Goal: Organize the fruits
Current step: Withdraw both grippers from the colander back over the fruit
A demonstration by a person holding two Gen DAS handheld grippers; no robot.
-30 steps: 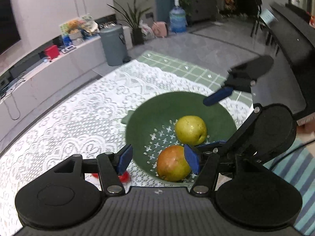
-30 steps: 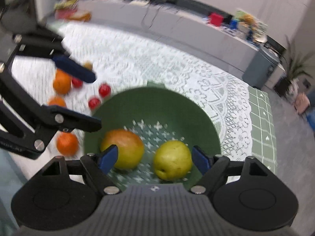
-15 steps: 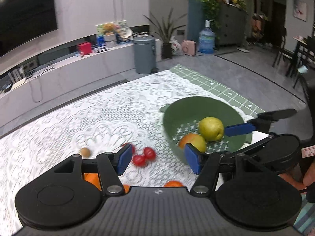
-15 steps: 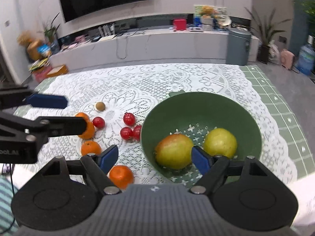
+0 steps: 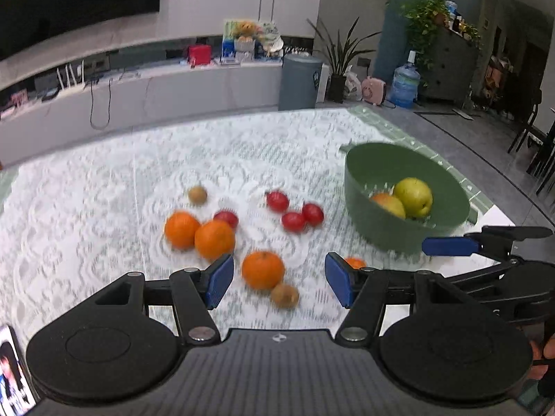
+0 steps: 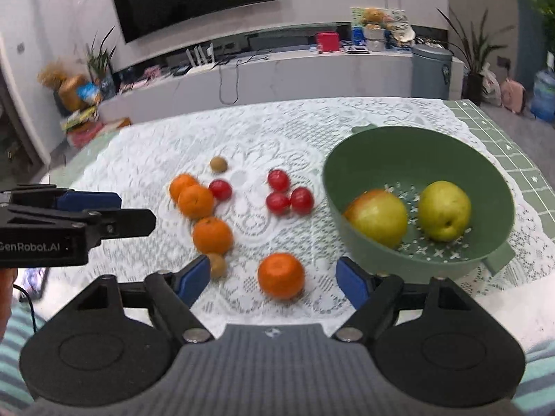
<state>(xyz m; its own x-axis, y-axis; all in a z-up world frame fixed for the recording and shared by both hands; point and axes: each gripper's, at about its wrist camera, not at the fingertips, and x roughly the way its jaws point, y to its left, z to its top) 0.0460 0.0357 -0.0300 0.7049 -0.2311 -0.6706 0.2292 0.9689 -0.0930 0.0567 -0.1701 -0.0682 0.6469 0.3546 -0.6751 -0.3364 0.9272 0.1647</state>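
Note:
A green colander bowl (image 6: 381,145) (image 5: 381,232) stands on the right of the lace cloth and holds a red-yellow apple (image 6: 378,216) and a yellow-green pear (image 6: 444,209). Several oranges (image 6: 212,235), several red tomatoes (image 6: 289,201) and small brown kiwis (image 6: 218,164) lie loose left of it. My right gripper (image 6: 274,279) is open and empty above an orange (image 6: 281,275). My left gripper (image 5: 275,286) is open and empty above another orange (image 5: 263,269) and a kiwi (image 5: 284,295). Each gripper shows in the other's view.
A white lace tablecloth (image 6: 277,131) covers the table, with a green checked cloth (image 6: 499,131) at the right edge. A phone (image 5: 12,374) lies at the near left. A low white cabinet (image 6: 277,72) and a grey bin (image 6: 432,69) stand beyond the table.
Both grippers have pulled back and swung left from over the bowl; the loose fruit has come into view and the bowl now sits to the right. Both stayed open.

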